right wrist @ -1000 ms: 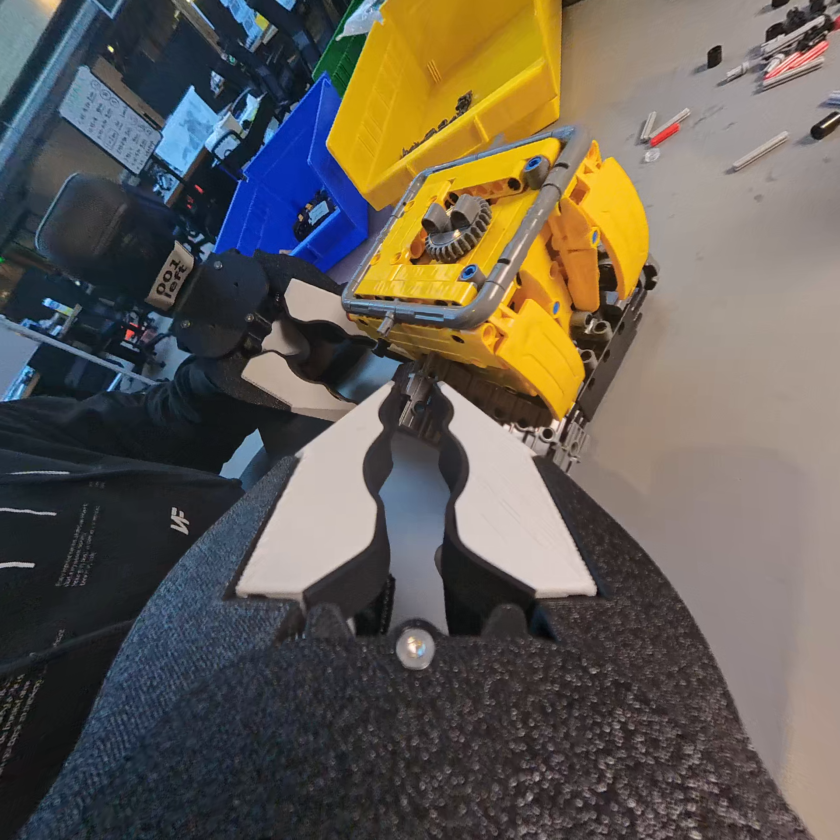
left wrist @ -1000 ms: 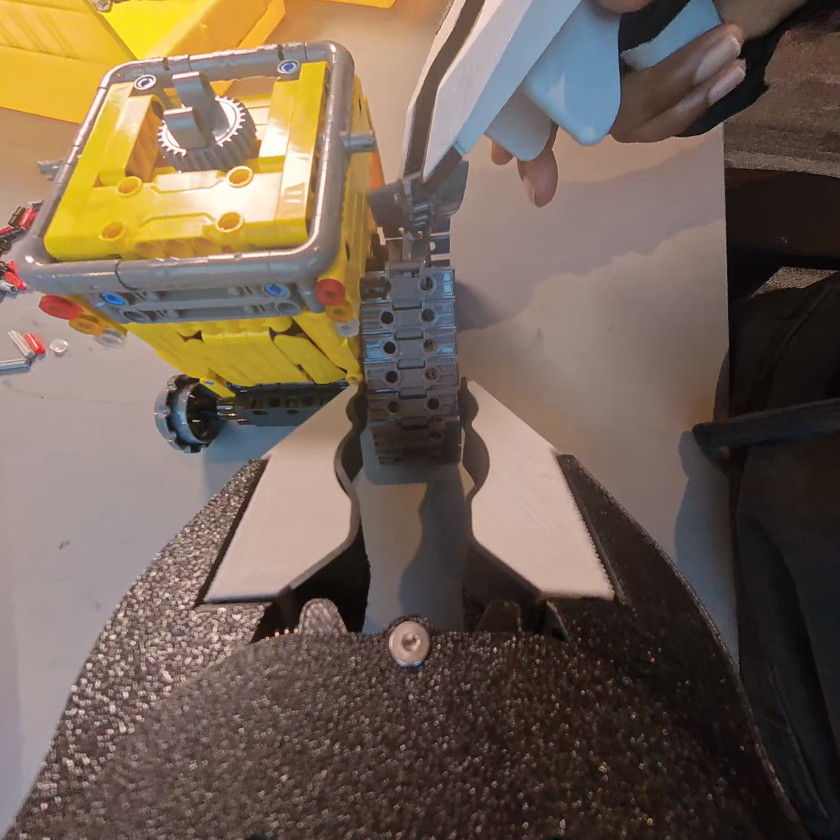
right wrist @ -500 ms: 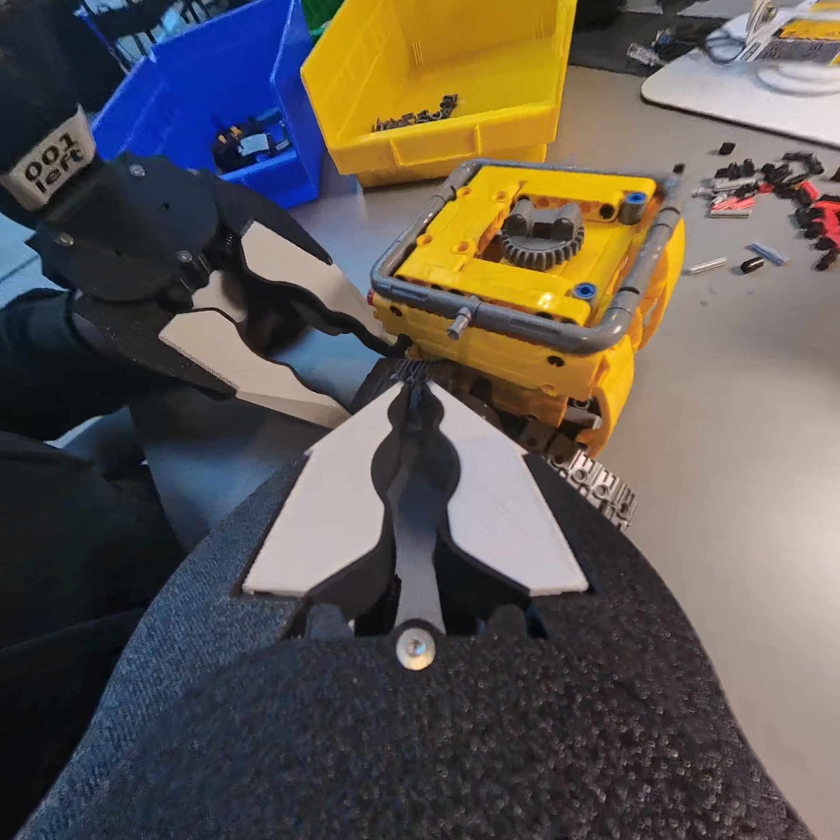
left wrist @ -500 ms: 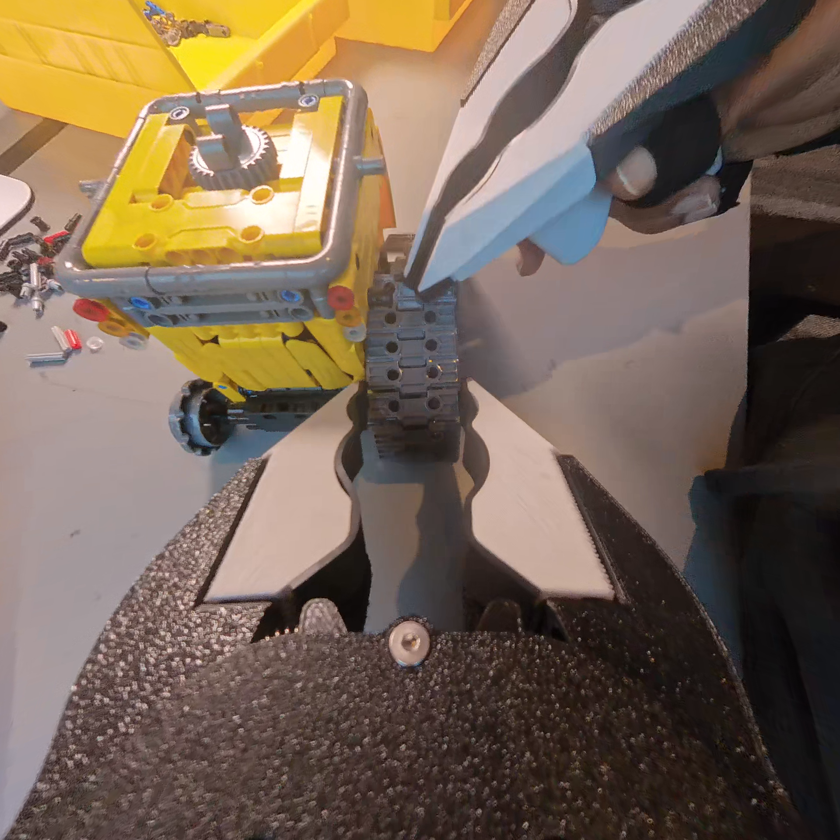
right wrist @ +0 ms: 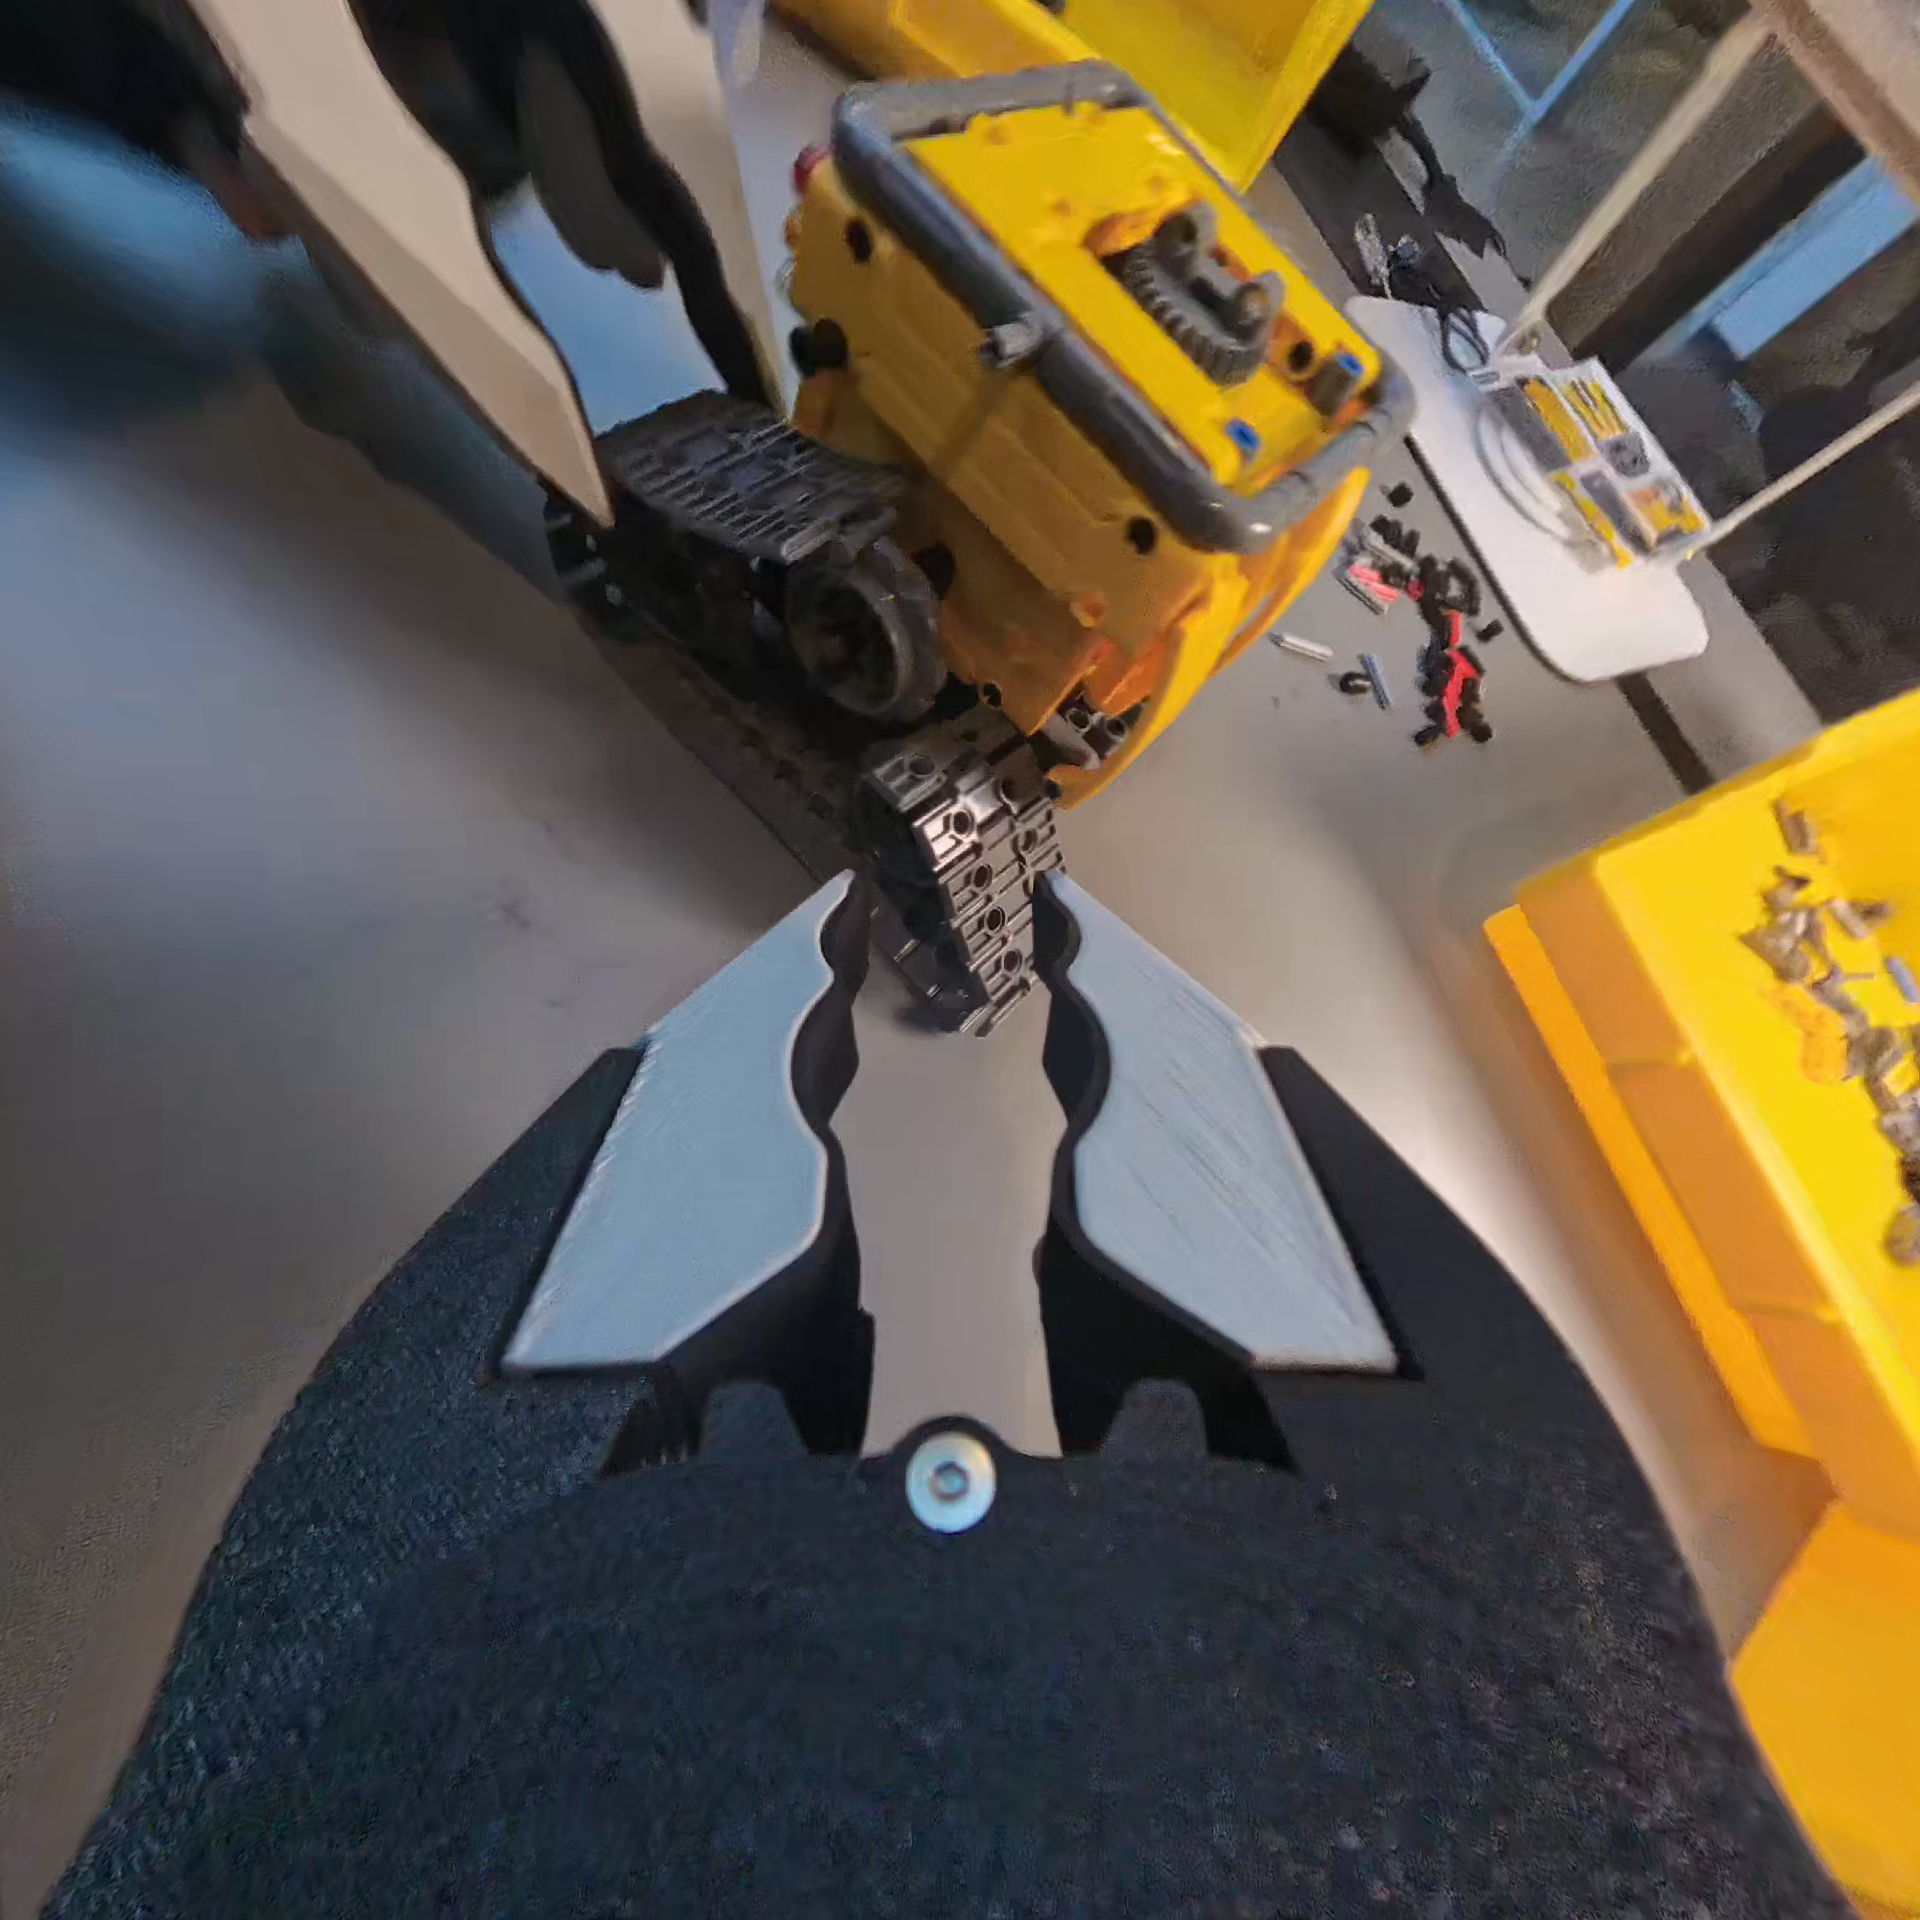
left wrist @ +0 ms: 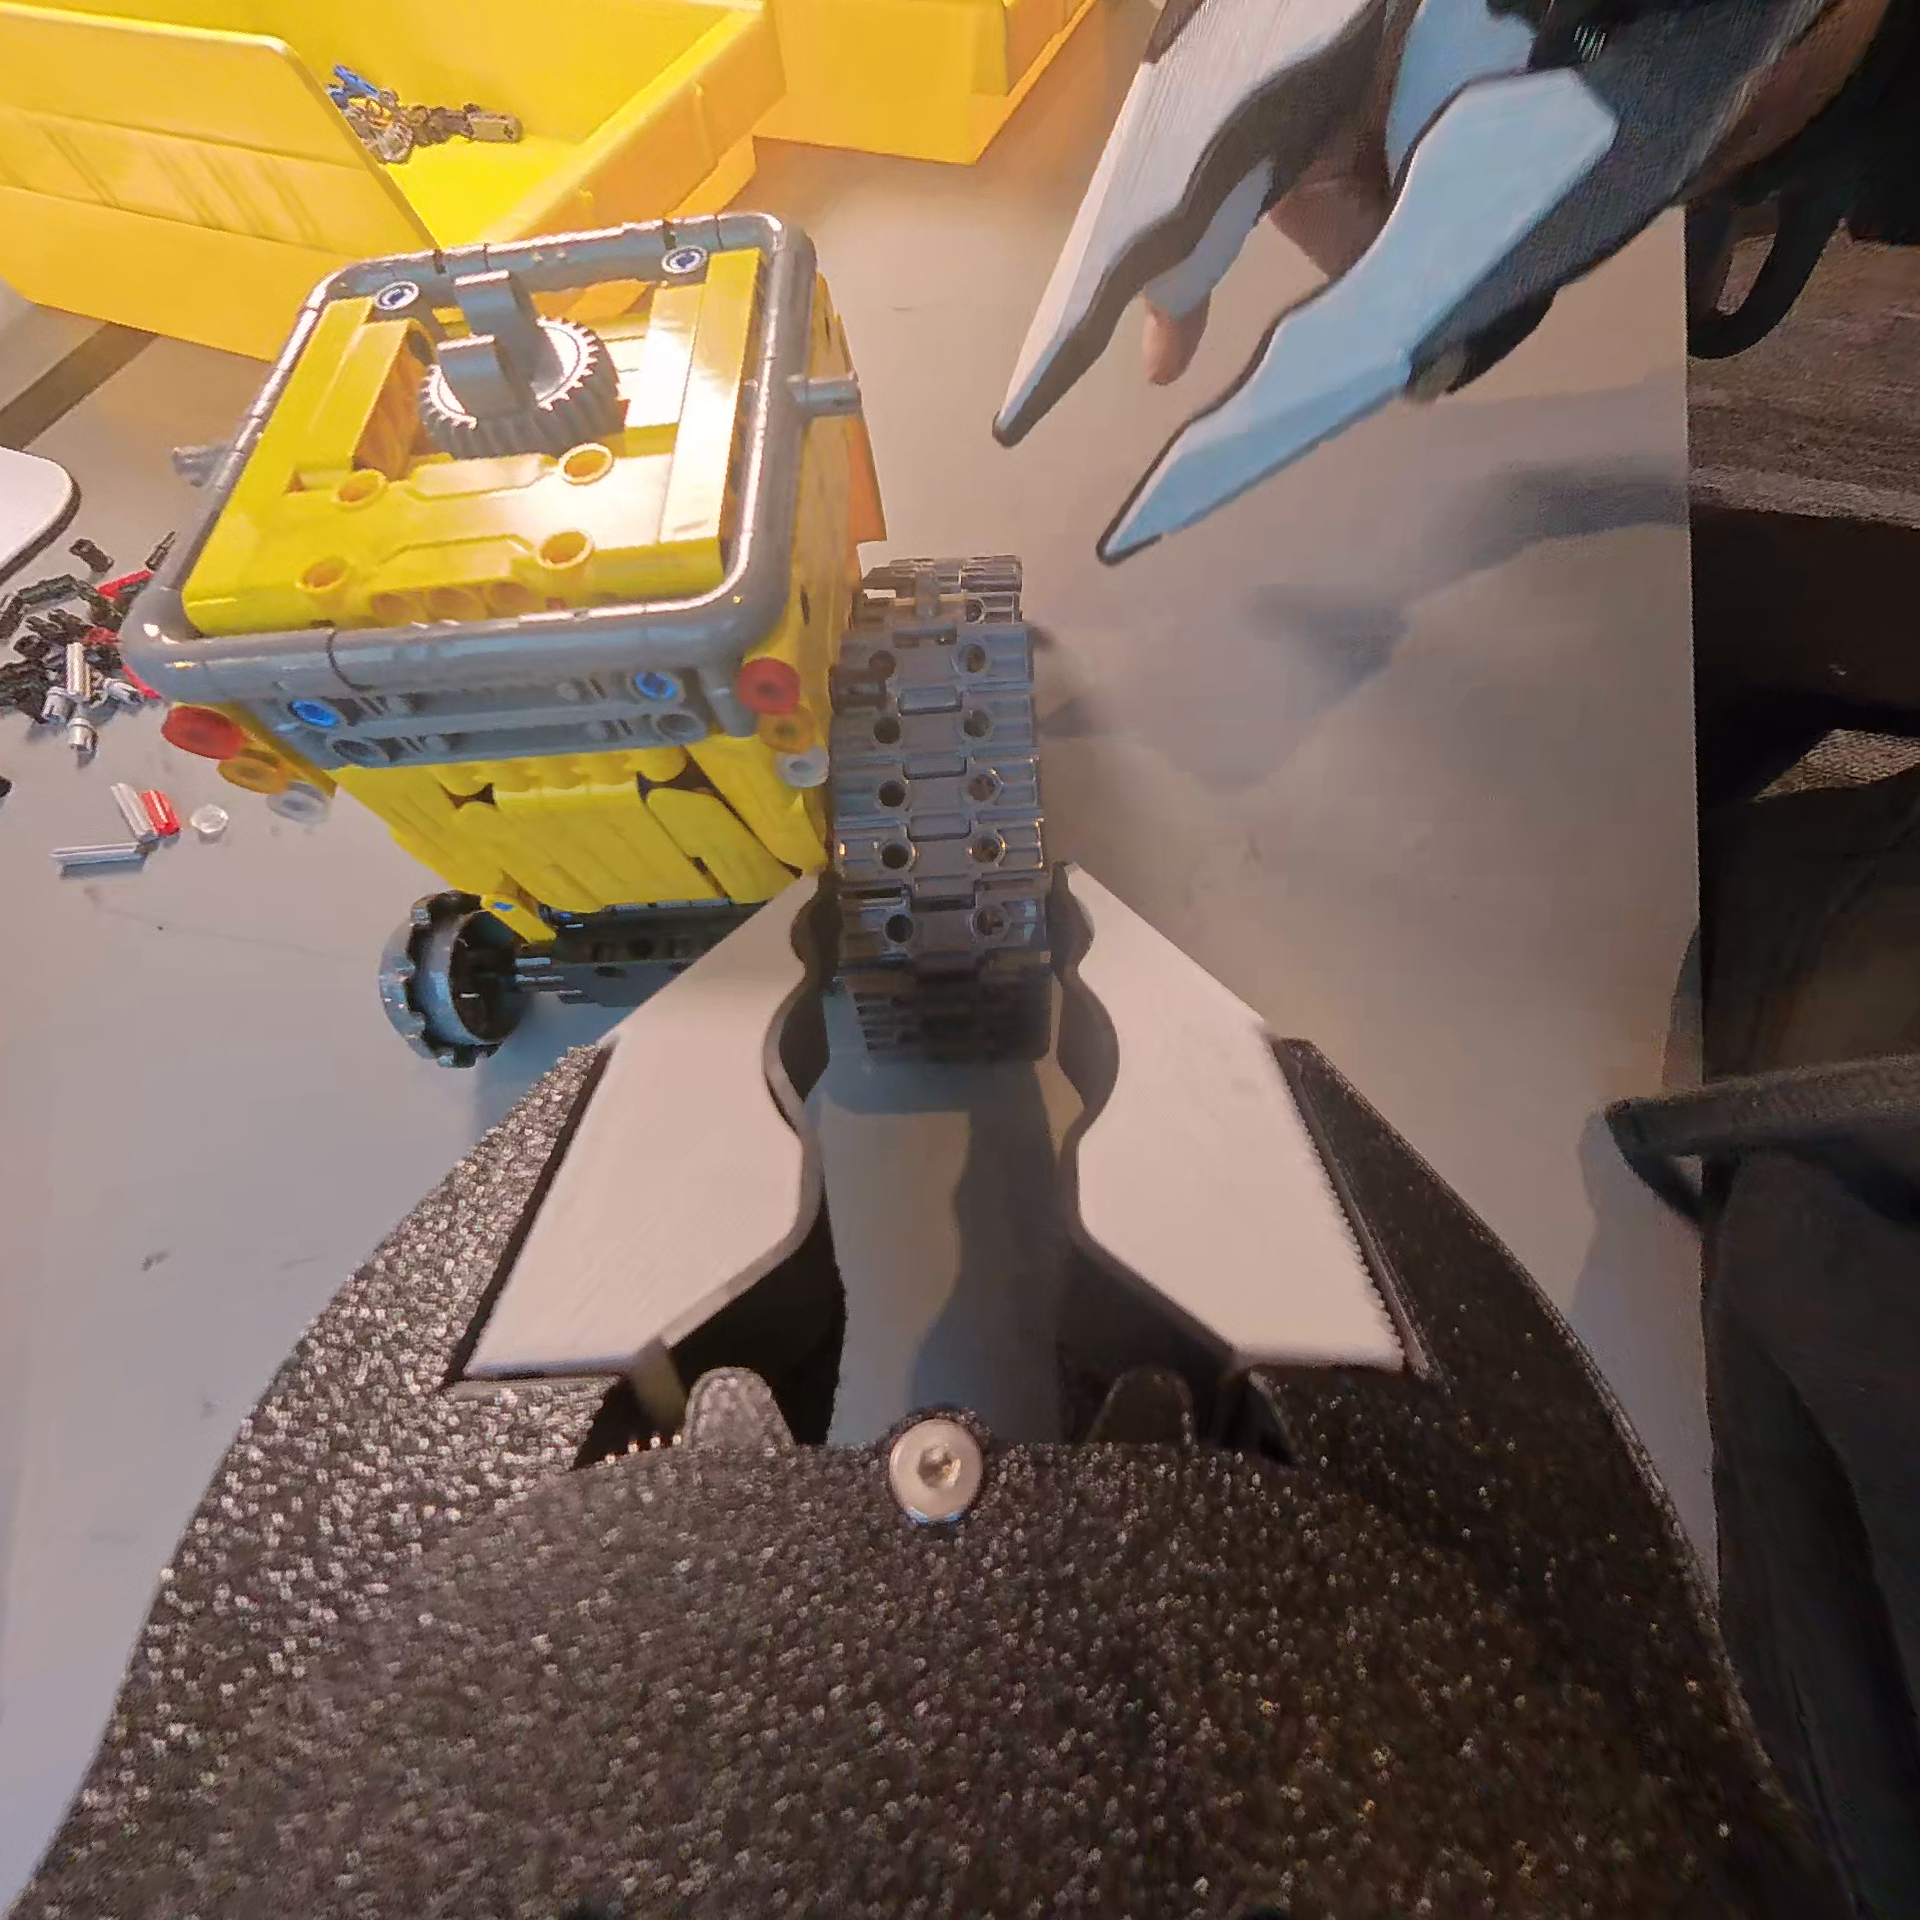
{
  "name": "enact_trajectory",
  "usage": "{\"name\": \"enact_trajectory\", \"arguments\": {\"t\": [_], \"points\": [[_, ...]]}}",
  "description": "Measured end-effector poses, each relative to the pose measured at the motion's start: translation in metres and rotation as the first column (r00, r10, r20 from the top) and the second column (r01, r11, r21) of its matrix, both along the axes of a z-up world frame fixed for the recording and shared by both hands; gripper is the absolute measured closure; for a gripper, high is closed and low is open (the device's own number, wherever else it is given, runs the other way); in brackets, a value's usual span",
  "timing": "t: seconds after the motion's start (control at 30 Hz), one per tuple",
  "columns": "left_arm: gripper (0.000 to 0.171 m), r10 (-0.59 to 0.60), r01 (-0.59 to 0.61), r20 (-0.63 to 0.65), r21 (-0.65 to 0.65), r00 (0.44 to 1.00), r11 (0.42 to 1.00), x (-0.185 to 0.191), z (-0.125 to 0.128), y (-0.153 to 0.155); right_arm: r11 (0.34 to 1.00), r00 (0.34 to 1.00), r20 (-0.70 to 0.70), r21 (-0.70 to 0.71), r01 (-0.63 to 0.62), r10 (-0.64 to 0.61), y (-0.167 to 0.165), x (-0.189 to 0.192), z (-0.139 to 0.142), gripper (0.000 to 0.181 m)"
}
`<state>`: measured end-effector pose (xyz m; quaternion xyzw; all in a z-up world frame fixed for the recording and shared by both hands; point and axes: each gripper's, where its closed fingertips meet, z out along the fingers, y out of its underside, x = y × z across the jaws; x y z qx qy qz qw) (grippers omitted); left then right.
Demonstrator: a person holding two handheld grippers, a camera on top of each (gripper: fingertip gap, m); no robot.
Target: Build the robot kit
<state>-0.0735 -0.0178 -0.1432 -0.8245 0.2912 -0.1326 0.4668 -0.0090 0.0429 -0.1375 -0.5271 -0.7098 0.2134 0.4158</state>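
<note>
A yellow brick-built vehicle body (left wrist: 499, 582) with a grey frame and a gear on top stands on the grey table (left wrist: 1351, 831). A grey tread track (left wrist: 935, 790) runs along its right side. My left gripper (left wrist: 940, 899) is shut on the near end of this track. My right gripper (left wrist: 1055, 488), held by a gloved hand, hangs open beyond the track's far end, apart from it. In the right wrist view the right gripper (right wrist: 945, 883) is open, with the track's end (right wrist: 966, 894) between its fingertips; whether they touch it is unclear. The vehicle (right wrist: 1060, 343) lies behind it.
Yellow bins stand behind the vehicle (left wrist: 312, 156) and at the right of the right wrist view (right wrist: 1766, 1091). Small loose parts lie on the table (left wrist: 83, 665) (right wrist: 1444, 644). A white board (right wrist: 1558, 540) lies further off. The table edge (left wrist: 1683, 727) and a dark bag (left wrist: 1818, 1351) are at the right. My right fingertips sit around 10 centimetres from my left ones. Measured from the fingertips, the vehicle (left wrist: 312, 156) is 25 centimetres or so from the right gripper and 30 centimetres from the left.
My right gripper has opened, let go of the track and swung away to the vehicle's far end. My left gripper still grips the track's near end.
</note>
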Motion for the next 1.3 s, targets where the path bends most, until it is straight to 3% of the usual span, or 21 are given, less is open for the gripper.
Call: {"name": "enact_trajectory", "arguments": {"t": [0.13,0.2,0.23,0.5,0.77,1.0,1.23,1.3], "points": [[0.133,0.005,-0.005,-0.009,-0.005,1.000,1.000,0.000,0.000,0.000,0.938,0.994,0.052,0.330,-0.104,0.092,0.000,-0.020,-0.016,0.146],[0.133,0.008,-0.008,-0.012,-0.004,1.000,1.000,0.000,0.000,0.000,0.914,0.993,0.037,0.388,-0.117,0.111,0.000,-0.026,-0.015,0.160],[0.133,0.008,-0.008,-0.016,-0.002,1.000,1.000,0.000,0.000,0.000,0.911,0.994,0.021,0.397,-0.110,0.111,0.002,-0.027,-0.011,0.169],[0.133,0.001,-0.001,-0.005,0.002,1.000,1.000,0.001,0.001,0.000,0.998,0.988,-0.150,0.060,-0.035,0.044,0.003,-0.025,0.009,0.174],[0.134,-0.003,0.003,-0.005,0.000,1.000,1.000,0.001,0.001,-0.001,0.997,0.975,-0.207,0.008,-0.082,0.082,-0.015,-0.036,0.020,0.173],[0.134,-0.002,0.002,-0.013,-0.001,1.000,1.000,0.000,0.001,0.000,0.975,0.983,-0.134,0.199,-0.100,0.128,-0.020,-0.041,0.022,0.174],[0.134,-0.002,0.002,-0.009,-0.001,1.000,1.000,-0.001,0.000,0.000,0.875,0.983,-0.003,0.455,-0.164,0.186,-0.023,-0.043,0.022,0.173],[0.134,-0.002,0.002,-0.007,0.001,1.000,1.000,-0.001,0.000,0.000,0.866,0.981,0.027,0.465,-0.184,0.194,-0.025,-0.043,0.022,0.172]]}}
